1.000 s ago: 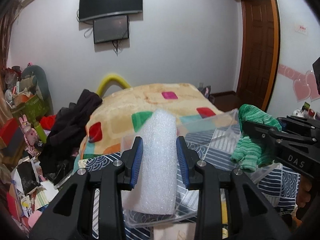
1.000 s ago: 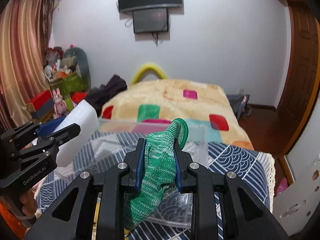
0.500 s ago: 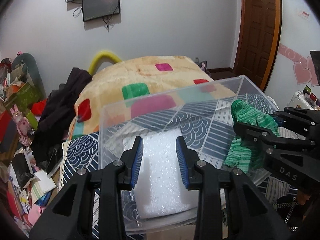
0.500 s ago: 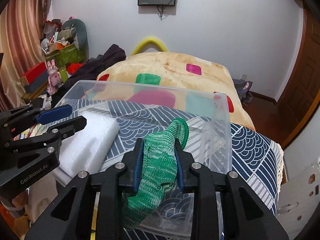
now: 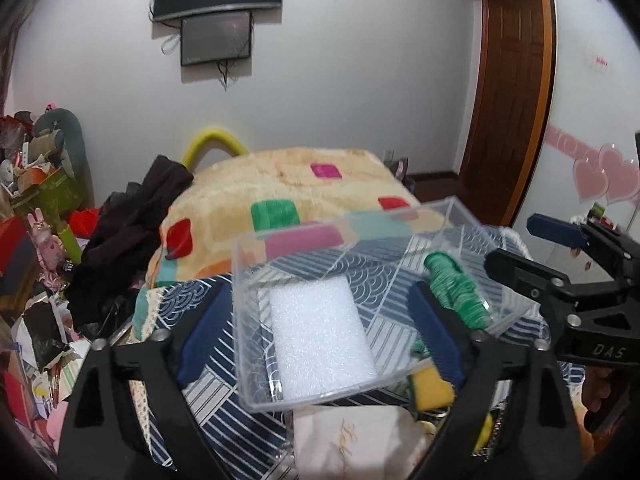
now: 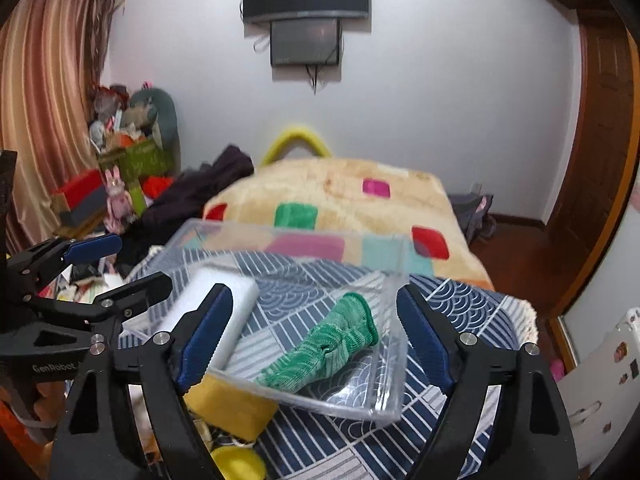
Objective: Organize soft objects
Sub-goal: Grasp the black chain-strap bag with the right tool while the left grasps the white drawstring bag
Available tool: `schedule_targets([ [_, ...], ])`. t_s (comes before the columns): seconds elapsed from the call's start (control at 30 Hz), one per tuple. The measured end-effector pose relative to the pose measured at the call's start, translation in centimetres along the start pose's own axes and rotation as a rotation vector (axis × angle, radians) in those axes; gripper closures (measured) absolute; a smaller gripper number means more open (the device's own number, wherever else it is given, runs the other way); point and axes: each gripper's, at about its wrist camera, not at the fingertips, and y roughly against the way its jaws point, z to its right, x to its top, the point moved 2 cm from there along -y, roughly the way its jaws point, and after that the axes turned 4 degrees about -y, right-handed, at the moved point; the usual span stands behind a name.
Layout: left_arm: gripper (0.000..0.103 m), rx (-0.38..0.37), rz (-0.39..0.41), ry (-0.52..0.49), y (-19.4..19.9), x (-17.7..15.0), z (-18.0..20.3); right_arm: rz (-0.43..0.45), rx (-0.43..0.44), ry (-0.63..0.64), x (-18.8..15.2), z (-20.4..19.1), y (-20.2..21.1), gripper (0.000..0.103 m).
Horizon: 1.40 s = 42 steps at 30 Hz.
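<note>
While the white foam block (image 5: 322,338) lay flat in the clear bin (image 5: 460,208), between the spread left tongs (image 5: 320,328), the green knit glove (image 6: 328,344) rested beside it, released between the right tongs (image 6: 316,336), evidently deposited for tidy storage.

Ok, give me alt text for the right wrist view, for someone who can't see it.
The right gripper hangs open over a clear plastic bin on a patterned bedspread, with a green knit sock and a white foam block lying inside. The left gripper, also open, is at the left.
</note>
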Motion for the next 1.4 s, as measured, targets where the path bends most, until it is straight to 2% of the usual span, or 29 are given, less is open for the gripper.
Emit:
schedule_targets([
  [0.2,0.001,0.020,0.060,0.016,4.0,0.0,-0.5,0.079,0.022,-0.009,-0.5,-0.2,3.7,0.015],
  [0.37,0.001,0.018,0.067,0.026,5.8,-1.9,-0.9,0.083,0.002,-0.004,-2.7,-0.1,5.1,0.005],
  [0.53,0.001,0.019,0.030,0.029,6.0,-4.7,-1.0,0.000,-0.057,0.015,-6.3,0.1,4.5,0.005],
  [0.63,0.001,-0.001,-0.028,0.031,5.4,-6.7,-1.0,-0.066,-0.056,-0.006,-8.4,0.3,3.5,0.005],
  [0.83,0.001,0.016,-0.136,0.012,3.9,-10.6,-0.8,-0.227,-0.026,-0.039,-12.8,0.6,0.8,0.007],
  [0.9,0.001,0.007,-0.159,0.019,3.6,-11.4,-0.8,-0.283,-0.011,-0.039,-14.2,0.8,-0.1,0.017],
  [0.93,0.001,0.001,-0.164,0.023,3.4,-11.5,-0.8,-0.304,0.008,-0.047,-14.5,0.8,-0.2,0.032],
  [1.0,0.001,-0.014,-0.172,0.025,2.9,-11.6,-0.6,-0.296,0.016,-0.057,-14.6,0.9,-0.1,0.040],
  [1.07,0.001,-0.016,-0.169,0.021,2.3,-11.2,-0.3,-0.287,0.004,-0.044,-14.3,0.8,0.2,0.066],
  [1.17,0.001,-0.034,-0.158,0.034,1.3,-10.4,0.1,-0.280,0.021,-0.064,-14.0,1.3,0.5,0.079],
  [1.23,0.009,-0.055,-0.159,0.045,0.6,-10.2,0.3,-0.267,0.034,-0.080,-13.9,1.7,0.8,0.083],
  [1.27,0.017,-0.070,-0.160,0.048,0.3,-10.2,0.4,-0.258,0.033,-0.082,-13.9,1.8,1.0,0.085],
  [1.4,0.041,-0.172,-0.212,0.088,-1.0,-10.9,0.5,-0.189,-0.039,-0.061,-13.4,1.9,1.8,0.088],
])
